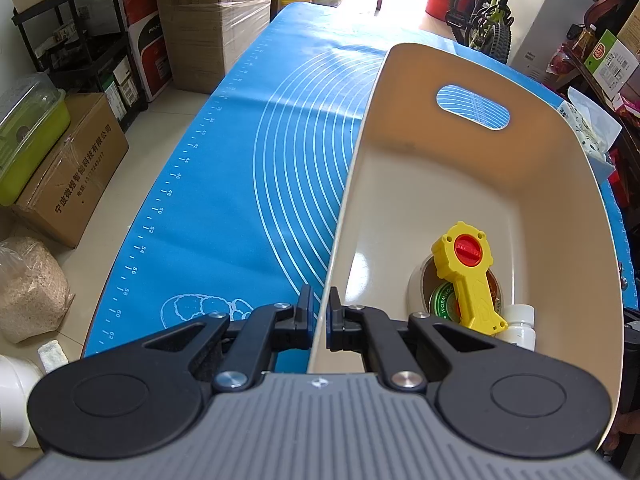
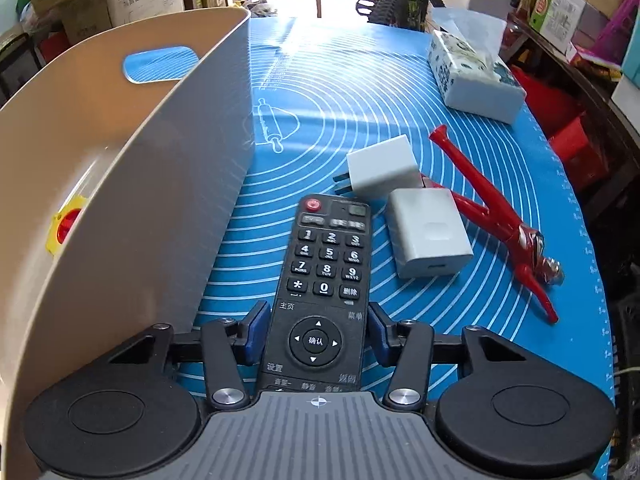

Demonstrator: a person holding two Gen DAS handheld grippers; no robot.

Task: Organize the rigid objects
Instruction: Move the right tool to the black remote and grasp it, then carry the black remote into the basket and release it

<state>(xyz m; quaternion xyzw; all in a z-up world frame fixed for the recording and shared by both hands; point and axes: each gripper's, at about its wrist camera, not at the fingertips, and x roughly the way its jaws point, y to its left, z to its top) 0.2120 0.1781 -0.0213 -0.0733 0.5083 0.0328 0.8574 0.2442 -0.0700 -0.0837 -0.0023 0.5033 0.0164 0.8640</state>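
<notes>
Left gripper clamped narrow on the near side wall of the beige bin, one of the fingers outside the wall, the other inside. Standing on the blue baking mat that covers the table. Inside the bin, at about 4 o'clock in the left wrist view: a yellow tool with a red knob lying across a roll of tape, and a white bottle touching the tool's lower end.

Right gripper straddling the lower half of the black remote control, blue pads set against its two long edges at a middling width. Remote flat on the mat, keys up, red power button pointing to 12 o'clock, just right of the bin's outer wall.

At 1 to 2 o'clock from the remote, two white chargers: the farther charger with prongs pointing left, the nearer charger just beside it. Beyond them at 3 o'clock, a red toy figure lying flat, partly behind the nearer charger. Farther off at 1 o'clock, a tissue pack near the table's right edge.
</notes>
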